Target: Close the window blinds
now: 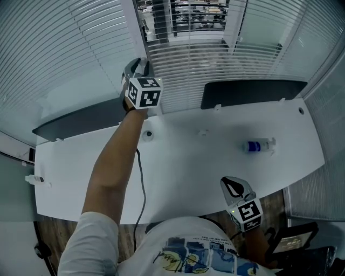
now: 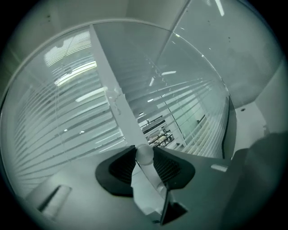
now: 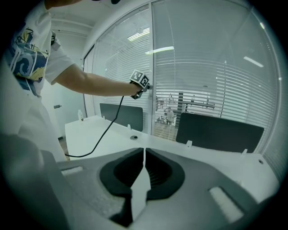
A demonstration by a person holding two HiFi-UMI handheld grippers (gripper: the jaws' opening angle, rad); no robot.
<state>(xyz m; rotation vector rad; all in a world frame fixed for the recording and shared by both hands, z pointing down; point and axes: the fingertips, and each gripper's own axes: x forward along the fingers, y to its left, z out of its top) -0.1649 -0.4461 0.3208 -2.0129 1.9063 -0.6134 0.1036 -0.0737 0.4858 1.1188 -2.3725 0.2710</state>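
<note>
White slatted blinds (image 1: 188,59) hang over the window panes behind the desk; through the middle pane the room beyond shows between the slats (image 1: 183,16). My left gripper (image 1: 141,69) is raised at the white window post, and its marker cube faces me. In the left gripper view a white round-ended blind wand (image 2: 145,153) sits between the jaws, and my left gripper (image 2: 145,157) is shut on it. My right gripper (image 1: 235,187) hangs low at the desk's near edge. Its jaws (image 3: 144,155) are together with nothing in them.
A white desk (image 1: 188,161) runs below the window with dark divider panels (image 1: 253,91) along its back. A small bottle with a blue label (image 1: 259,145) lies at the right, another small bottle (image 1: 35,179) at the far left. A black cable (image 1: 141,183) trails from the left arm.
</note>
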